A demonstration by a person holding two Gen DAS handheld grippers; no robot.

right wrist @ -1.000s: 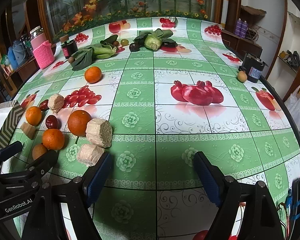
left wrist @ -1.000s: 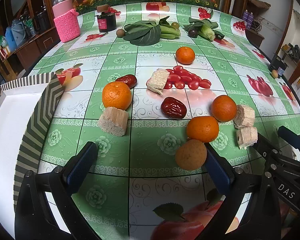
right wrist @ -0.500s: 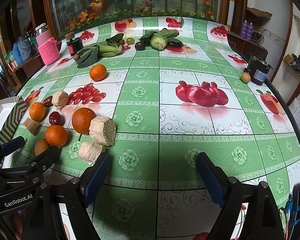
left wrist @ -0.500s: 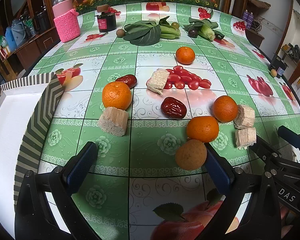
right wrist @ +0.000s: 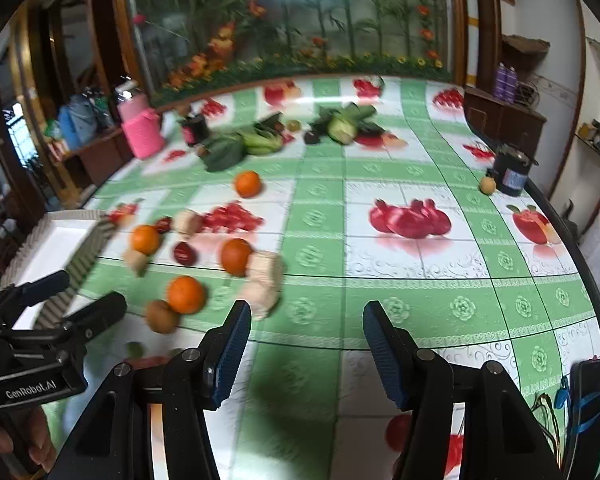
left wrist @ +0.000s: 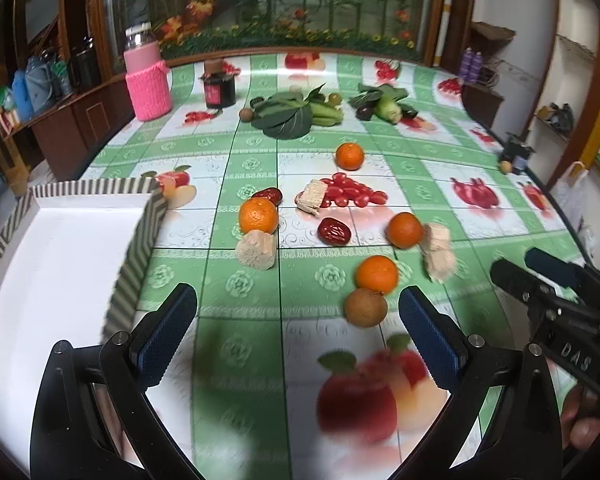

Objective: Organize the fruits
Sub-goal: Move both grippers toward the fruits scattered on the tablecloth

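Progress: nothing sorted yet; white striped-rim tray [left wrist: 72, 240] left of my left tongs [left wrist: 296, 332] sits bare.
Left: round oranges [left wrist: 377, 274], brown fruit [left wrist: 365, 307] ahead.
Tongs: left wide, empty; right tongs [right wrist: 306, 350] just narrowing, empty.

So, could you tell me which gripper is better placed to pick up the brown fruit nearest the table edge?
Left. The brown fruit lies just ahead of the open left gripper, near its right finger. The right gripper faces bare tablecloth, with that fruit off to its left.
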